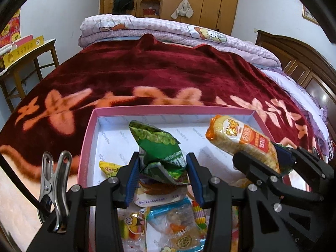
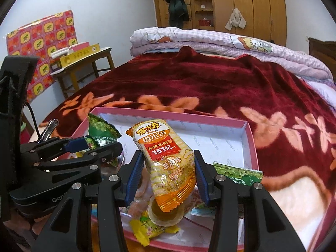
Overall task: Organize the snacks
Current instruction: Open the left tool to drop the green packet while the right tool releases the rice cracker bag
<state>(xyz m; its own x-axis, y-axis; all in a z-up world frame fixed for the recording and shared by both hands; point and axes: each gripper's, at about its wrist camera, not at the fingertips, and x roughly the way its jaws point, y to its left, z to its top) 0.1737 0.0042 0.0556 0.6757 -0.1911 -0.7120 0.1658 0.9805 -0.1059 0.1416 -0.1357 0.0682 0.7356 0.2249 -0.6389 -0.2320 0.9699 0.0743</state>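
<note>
You have the bed (image 1: 168,73) in front of you, spread with a dark red blanket (image 1: 147,71) patterned in orange flowers, and folded lilac quilts (image 1: 147,27) stacked along its far side; beyond them stands a wooden wardrobe (image 1: 199,0), and off to your left a small wooden desk (image 2: 88,63) carries a yellow box (image 2: 79,54).

On the blanket sits the pink box (image 1: 88,138), shallow, white inside, its near end crowded with loose snacks (image 1: 168,220) in clear and coloured wrappers; a small yellow packet (image 1: 108,168) lies by its left wall, and a second green packet (image 2: 239,173) rests at its right wall, just beside your right tool.

Your right tool (image 2: 166,178) is pinching the orange rice cracker pack (image 2: 163,157) by its lower half, both blue pads pressed against its sides; the pack stands tilted, top leaning away to your left, raised above the snacks in the box.

Your left tool (image 1: 162,173) is pinching the green snack bag (image 1: 159,147) at its crumpled lower end, pads tight on the foil; the bag rises upright over the box floor; the two tools hang side by side over the near part of the box.

A metal clip (image 1: 54,180) is fixed to the left tool's body, with a black cable (image 1: 19,184) running past it.
</note>
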